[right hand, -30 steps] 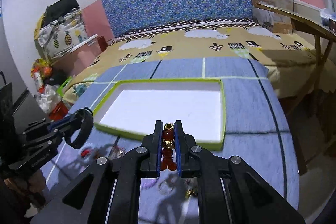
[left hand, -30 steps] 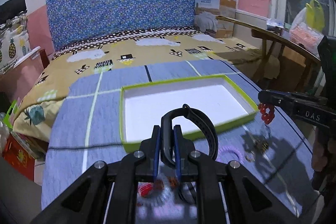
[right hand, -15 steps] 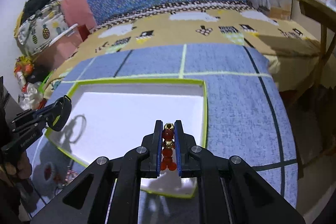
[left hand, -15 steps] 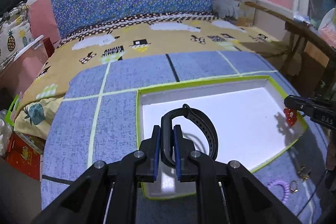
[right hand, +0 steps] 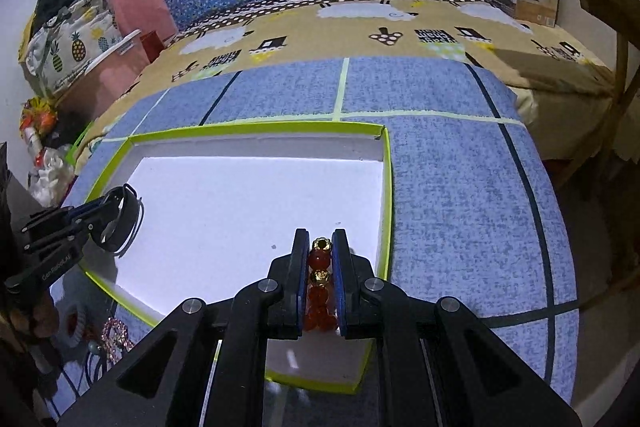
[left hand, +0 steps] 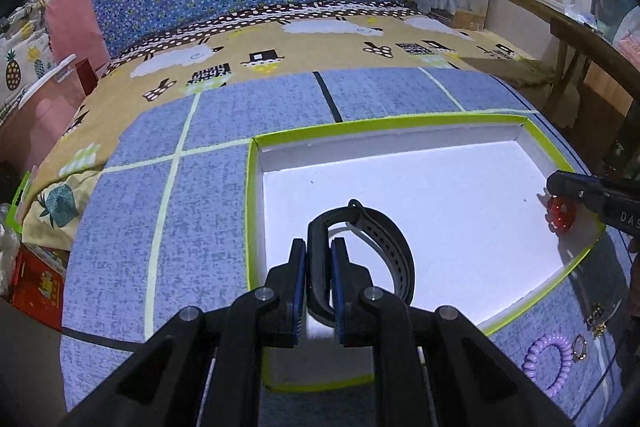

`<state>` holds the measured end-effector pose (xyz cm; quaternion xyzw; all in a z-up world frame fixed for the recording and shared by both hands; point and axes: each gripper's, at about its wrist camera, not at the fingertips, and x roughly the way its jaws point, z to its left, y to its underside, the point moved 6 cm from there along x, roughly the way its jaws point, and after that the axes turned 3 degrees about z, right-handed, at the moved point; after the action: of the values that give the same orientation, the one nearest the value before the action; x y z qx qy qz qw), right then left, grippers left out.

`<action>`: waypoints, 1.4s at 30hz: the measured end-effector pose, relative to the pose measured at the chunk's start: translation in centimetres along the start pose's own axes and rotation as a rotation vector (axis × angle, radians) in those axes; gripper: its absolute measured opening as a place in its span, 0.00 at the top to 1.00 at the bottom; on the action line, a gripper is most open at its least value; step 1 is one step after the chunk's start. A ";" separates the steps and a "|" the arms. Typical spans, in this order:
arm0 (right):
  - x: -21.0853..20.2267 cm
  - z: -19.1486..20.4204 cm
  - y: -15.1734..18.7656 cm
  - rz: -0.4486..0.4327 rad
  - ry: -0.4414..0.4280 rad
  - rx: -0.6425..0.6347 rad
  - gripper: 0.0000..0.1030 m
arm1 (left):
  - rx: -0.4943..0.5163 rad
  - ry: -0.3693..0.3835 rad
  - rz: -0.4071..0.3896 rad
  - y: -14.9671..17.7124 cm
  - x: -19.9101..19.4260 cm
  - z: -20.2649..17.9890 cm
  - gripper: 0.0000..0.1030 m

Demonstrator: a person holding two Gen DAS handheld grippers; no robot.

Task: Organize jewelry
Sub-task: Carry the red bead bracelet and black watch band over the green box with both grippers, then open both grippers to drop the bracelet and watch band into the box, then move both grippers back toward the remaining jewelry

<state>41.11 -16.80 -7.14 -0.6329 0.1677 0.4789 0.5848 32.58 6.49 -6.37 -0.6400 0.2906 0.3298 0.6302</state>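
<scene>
Black strap (left hand: pixel 390 247): its near end is hidden behind the left gripper (left hand: pixel 319 259) fingers.
Red bead bracelet (right hand: pixel 320 285): its lower beads are covered by the right gripper (right hand: pixel 320 251) body.
Tray (left hand: pixel 400 125): the near rim is masked by the gripper in both views.
Gold items (left hand: pixel 598 315): too small to be identified.
Jewelry pile (right hand: pixel 102 337): dim and blurred, cut by the frame's dark edge.
Person's hand (right hand: pixel 30 317): only partly seen.

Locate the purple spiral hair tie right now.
Left wrist view, bottom right: the purple spiral hair tie lies on the blue cloth outside the tray's green rim.
</scene>
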 end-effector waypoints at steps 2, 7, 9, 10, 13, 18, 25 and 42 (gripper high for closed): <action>-0.5 0.1 -0.1 -0.016 -0.014 0.004 0.75 | -0.002 0.011 0.000 0.1 -0.1 -0.1 0.86; -2.8 0.3 -0.2 -0.069 -0.024 0.009 0.74 | 0.003 0.019 -0.034 0.1 -1.7 -0.1 0.85; -4.1 0.3 -0.1 -0.098 -0.032 0.020 0.74 | 0.000 0.030 -0.058 0.1 -2.9 0.0 0.82; -4.8 0.2 0.0 -0.114 -0.035 0.028 0.74 | -0.003 0.032 -0.063 0.1 -3.1 0.1 0.81; -6.9 0.4 0.7 -0.154 -0.047 0.042 0.74 | -0.016 0.050 -0.094 0.4 -4.9 0.2 0.80; -9.8 1.1 3.0 -0.196 -0.042 0.037 0.74 | -0.010 0.081 -0.153 1.9 -8.5 -0.6 0.74; -12.3 2.5 7.2 -0.212 -0.035 0.025 0.74 | 0.014 0.107 -0.191 5.5 -11.8 -2.0 0.65; -14.0 5.1 13.5 -0.188 -0.018 0.009 0.74 | -0.029 0.124 -0.194 11.6 -14.1 -1.8 0.65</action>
<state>21.83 -20.60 -3.04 -0.6388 0.1044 0.4267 0.6316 14.91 3.63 -2.39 -0.6934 0.2609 0.2314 0.6306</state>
